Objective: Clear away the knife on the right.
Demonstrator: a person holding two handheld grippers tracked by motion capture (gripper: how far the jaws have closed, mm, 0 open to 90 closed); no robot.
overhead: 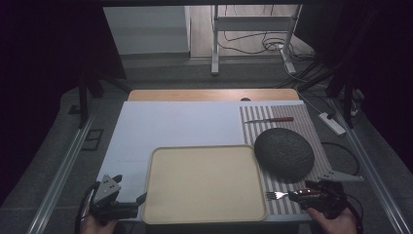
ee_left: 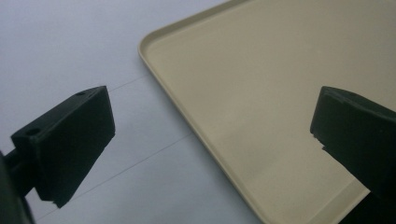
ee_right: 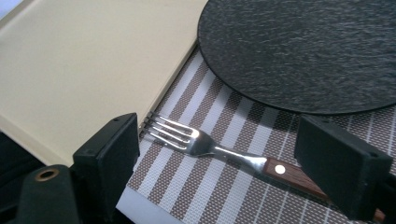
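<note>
Between the spread jaws of the right hand-held gripper (ee_right: 224,163) lies the fork (ee_right: 219,151), ungripped; its tines touch the tray (ee_right: 93,70).

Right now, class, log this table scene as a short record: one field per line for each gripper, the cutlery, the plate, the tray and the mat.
right gripper: jaws open, standing either side of the fork's handle, pads not pressing
left gripper: jaws open, astride the tray's near left rim, nothing held
fork: wooden handle, lies flat on the mat, tines toward the tray
knife: on the mat's far end
plate: dark, round, on the mat
tray: beige, bare
striped placemat: right of the tray
</note>
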